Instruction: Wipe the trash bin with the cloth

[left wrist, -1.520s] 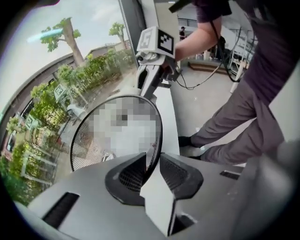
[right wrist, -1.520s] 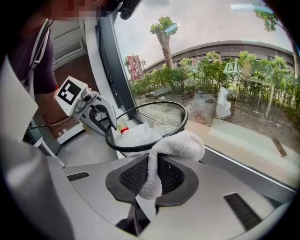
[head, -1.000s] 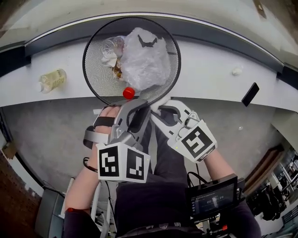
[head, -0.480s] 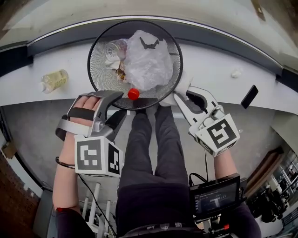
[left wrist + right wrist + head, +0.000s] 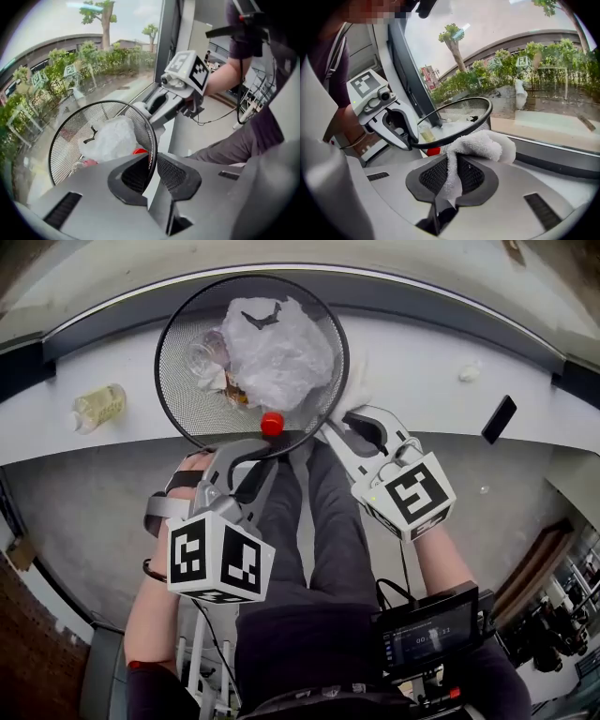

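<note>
The black wire-mesh trash bin (image 5: 157,371) stands on the white ledge, holding a crumpled plastic bag (image 5: 277,352), a clear cup and a red cap (image 5: 272,423). My left gripper (image 5: 265,448) is at the bin's near rim; its jaws are closing with the rim (image 5: 151,140) pinched between the pads. My right gripper (image 5: 339,424) is shut on a white cloth (image 5: 357,388) that lies against the outside of the bin's right wall. In the right gripper view the cloth (image 5: 483,143) bulges out of the jaws just under the rim (image 5: 483,117).
A yellowish bottle (image 5: 98,404) lies on the ledge to the left. A black phone (image 5: 499,418) and a small white scrap (image 5: 469,373) lie to the right. The person's legs are below the bin, with a monitor (image 5: 427,634) at lap height. A window runs behind the ledge.
Half a second ago the left gripper hung open, off the bin to the lower left; it is now back on the near rim. The bin and the right gripper with the cloth shifted left.
</note>
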